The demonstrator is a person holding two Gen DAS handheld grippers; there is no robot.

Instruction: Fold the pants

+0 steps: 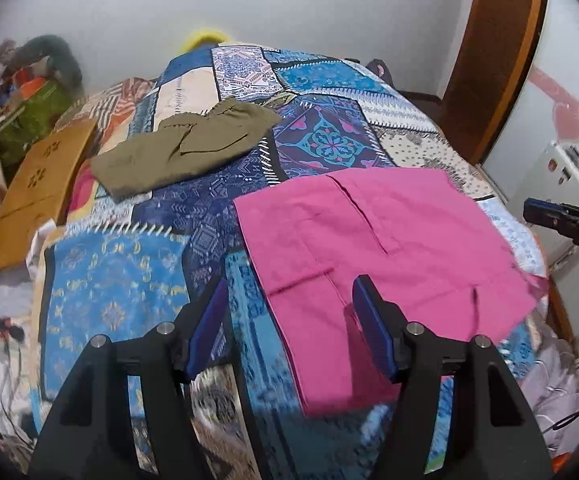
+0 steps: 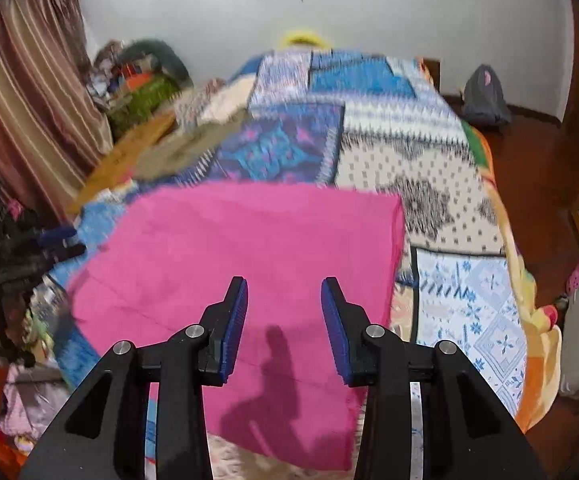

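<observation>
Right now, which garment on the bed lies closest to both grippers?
The pink pants, spread flat right ahead of both open grippers. The olive one lies crumpled farther up the bed, and the mustard one sits at its left edge.

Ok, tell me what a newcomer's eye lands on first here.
The pink pants lie flat on the near end of the patchwork bedspread, right under both open grippers, left and right. Beyond them, olive pants lie further up the bed, with a mustard garment at its left edge.
</observation>
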